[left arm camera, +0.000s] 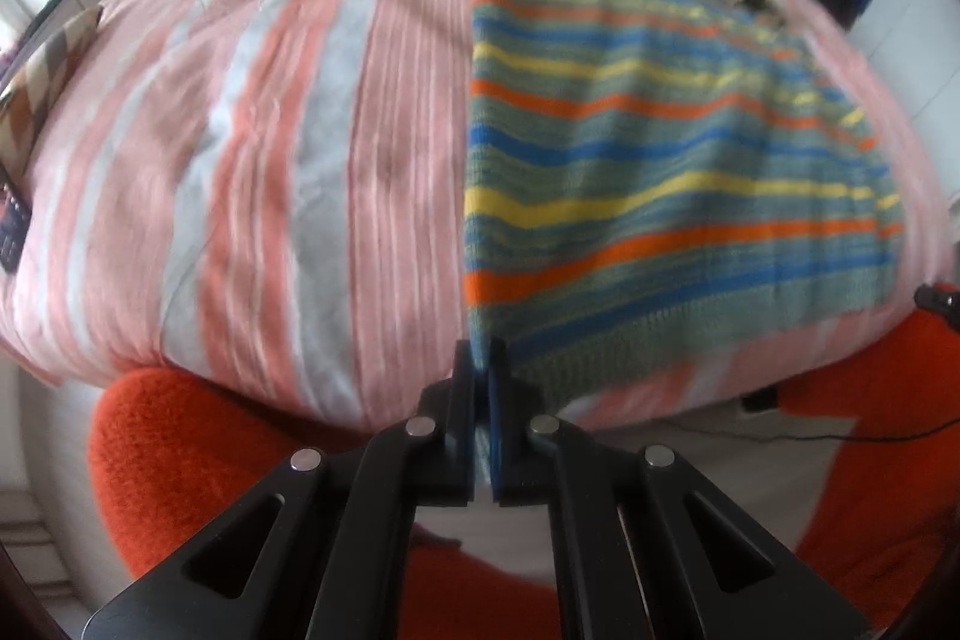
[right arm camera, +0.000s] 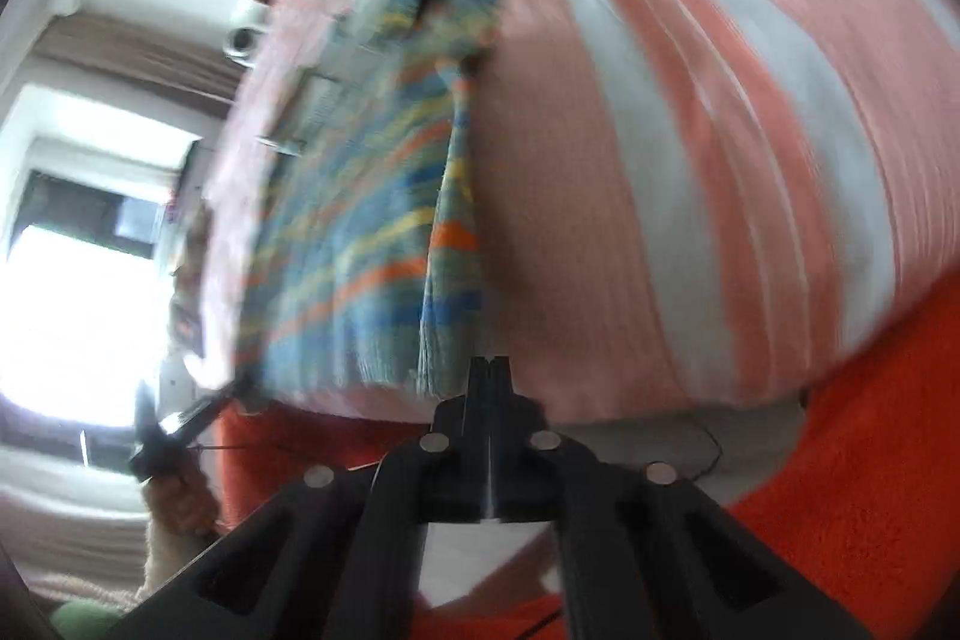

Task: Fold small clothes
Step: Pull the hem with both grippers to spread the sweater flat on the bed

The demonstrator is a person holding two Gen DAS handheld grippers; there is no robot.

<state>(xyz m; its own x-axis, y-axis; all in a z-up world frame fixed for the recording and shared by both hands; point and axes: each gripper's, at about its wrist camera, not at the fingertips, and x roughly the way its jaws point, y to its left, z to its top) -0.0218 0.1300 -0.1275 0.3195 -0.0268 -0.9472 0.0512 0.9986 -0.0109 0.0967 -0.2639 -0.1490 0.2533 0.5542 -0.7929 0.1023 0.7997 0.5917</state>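
Pink-and-white striped bedding covers the bed (left arm camera: 252, 172), and a striped knitted sweater (left arm camera: 660, 172) lies spread on it, reaching down to the near edge. Its bands run orange, yellow, blue and grey-green, with a plain grey-green hem along the near edge. Up by the far end the sleeves and collar are bunched in a rumpled heap. Seen from the left wrist, the left hand-held gripper (left arm camera: 483, 358) has its jaws pressed together on the sweater's near left corner, right at the hem, with the knit pinched between the pads. Seen from the right wrist, the right hand-held gripper (right arm camera: 491, 370) has its jaws together as well, tips at the near edge of the bed, just beside the sweater's (right arm camera: 360, 250) right-hand edge, where the fabric stands up in a fold; the blur keeps me from telling whether any knit is caught between them. Orange fleece (left arm camera: 168, 448) shows below the bed edge in both views, on either side of the grippers. A window (right arm camera: 78, 280) glares bright at the left of the right wrist view, and a hand (right arm camera: 180, 508) shows low beneath it.
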